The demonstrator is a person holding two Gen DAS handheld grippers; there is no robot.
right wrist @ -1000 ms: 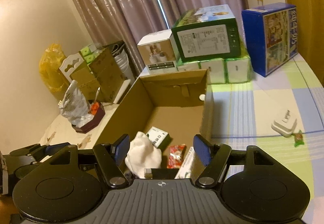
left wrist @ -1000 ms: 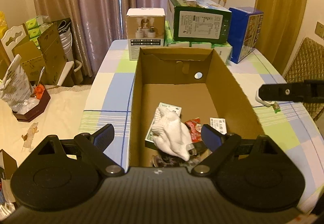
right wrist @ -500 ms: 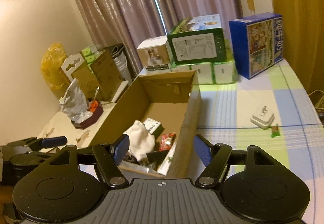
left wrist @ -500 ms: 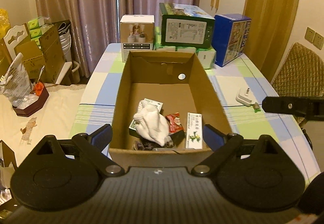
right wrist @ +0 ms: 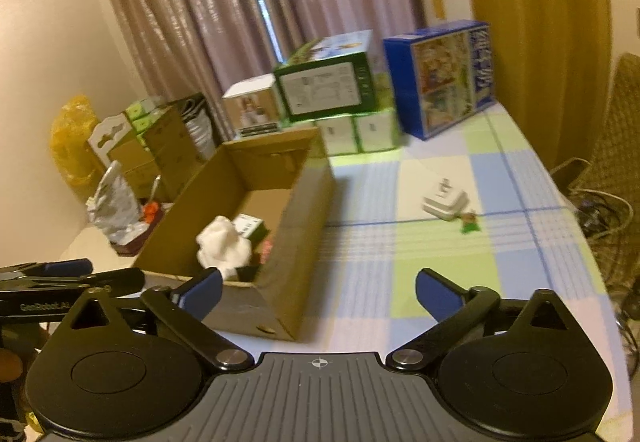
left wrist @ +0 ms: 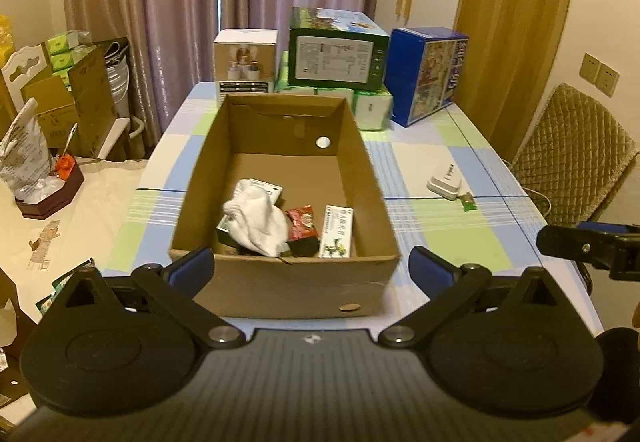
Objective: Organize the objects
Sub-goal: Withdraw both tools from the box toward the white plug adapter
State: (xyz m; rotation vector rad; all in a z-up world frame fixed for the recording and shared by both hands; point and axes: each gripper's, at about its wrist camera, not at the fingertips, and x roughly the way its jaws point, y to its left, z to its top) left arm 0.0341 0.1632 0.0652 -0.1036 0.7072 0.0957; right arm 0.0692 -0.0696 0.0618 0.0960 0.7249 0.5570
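Cardboard box (left wrist: pixel 280 170) sits mid-table on the checked tablecloth (left wrist: pixel 440 234), open top, near wall just ahead of the left gripper (left wrist: pixel 312 266), whose fingers are spread wide and empty, roughly as wide as the box. Inside, at the near end: white sock (left wrist: pixel 256 218) over a green-white carton (left wrist: pixel 264 191), red snack packet (left wrist: pixel 302 228), flat medicine box (left wrist: pixel 338 230). Right gripper (right wrist: pixel 318 288) also spread, holding nothing, level above the table right of the box's near corner. White plug adapter (right wrist: pixel 444 200) and green candy (right wrist: pixel 470 226) lie well ahead on open cloth. Stacked boxes (left wrist: pixel 338 54) crowd the far edge; right side clear to the table edge.
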